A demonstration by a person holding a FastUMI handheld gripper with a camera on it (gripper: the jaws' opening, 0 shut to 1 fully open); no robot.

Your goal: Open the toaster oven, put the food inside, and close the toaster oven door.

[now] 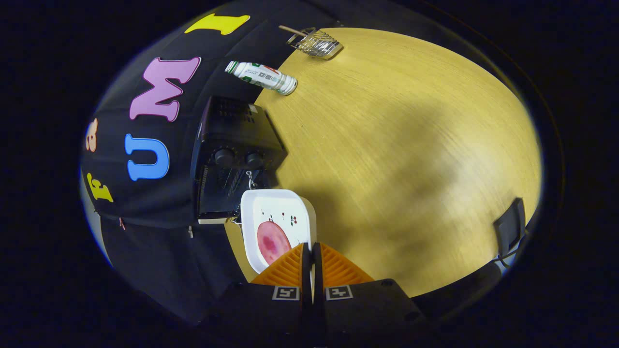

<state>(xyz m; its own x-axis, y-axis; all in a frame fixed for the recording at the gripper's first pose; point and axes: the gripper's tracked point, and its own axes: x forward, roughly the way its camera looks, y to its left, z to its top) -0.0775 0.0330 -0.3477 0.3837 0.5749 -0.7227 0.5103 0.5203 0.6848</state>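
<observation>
Wooden table [411, 145] below — jaws clenched on white plate [275, 212] edge, food [273, 241] just ahead, toaster oven [232, 154] beyond

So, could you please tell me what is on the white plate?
A round pink slice of food lies on the white plate, beside small printed marks. The claw, shut on the plate's rim, covers its near edge.

Recording booth, black cloth wall [159, 203], wooden table [411, 145], toaster oven [232, 154]

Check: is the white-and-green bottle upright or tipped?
Tipped: the white-and-green bottle lies on its side on the table's edge, far beyond the gripper, whose fingers pinch the white plate.
</observation>
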